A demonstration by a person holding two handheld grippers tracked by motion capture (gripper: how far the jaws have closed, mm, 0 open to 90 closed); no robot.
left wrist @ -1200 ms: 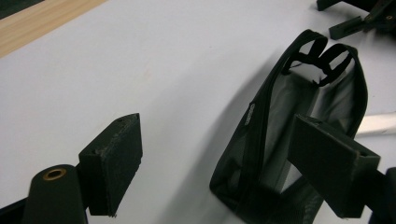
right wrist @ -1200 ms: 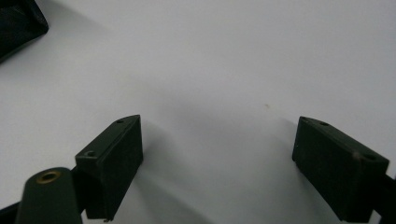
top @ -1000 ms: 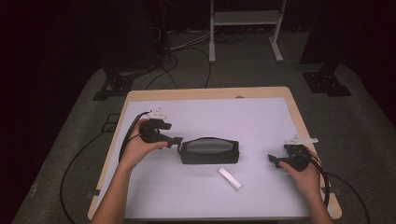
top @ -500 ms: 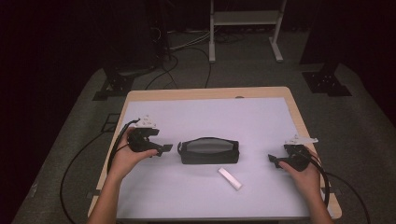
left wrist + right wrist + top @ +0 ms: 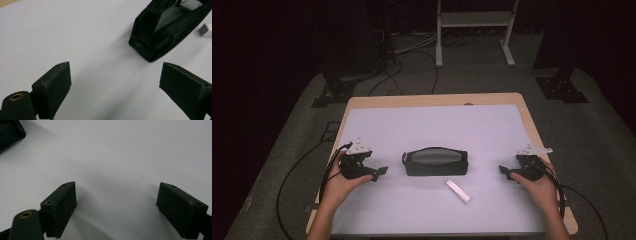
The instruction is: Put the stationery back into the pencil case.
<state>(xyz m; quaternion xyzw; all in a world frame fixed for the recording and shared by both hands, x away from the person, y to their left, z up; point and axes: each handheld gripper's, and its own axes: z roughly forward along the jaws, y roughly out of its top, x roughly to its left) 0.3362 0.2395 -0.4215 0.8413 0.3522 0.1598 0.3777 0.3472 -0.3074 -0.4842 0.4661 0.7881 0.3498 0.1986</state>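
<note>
A black zip pouch (image 5: 435, 161) lies in the middle of the white table sheet (image 5: 432, 125), and its near end (image 5: 160, 37) fills the upper right of the left gripper view. A small white block (image 5: 458, 191) rests just in front of the pouch, seen too as a white block (image 5: 205, 30) at the right edge. My left gripper (image 5: 379, 174) sits low on the table a short way left of the pouch, jaws wide open and empty. My right gripper (image 5: 506, 172) rests well to the right of the pouch, open with nothing between its jaws; a pouch corner (image 5: 10, 132) shows top left.
The table's wooden rim (image 5: 432, 100) borders the sheet. Black cables (image 5: 297, 175) trail from the left gripper over the table's left edge to the floor. A metal stand (image 5: 472, 30) and dark equipment bases sit beyond the table.
My left gripper has pulled back to the left and toward the person, away from the pouch's left end. The right gripper, pouch and white block have stayed put.
</note>
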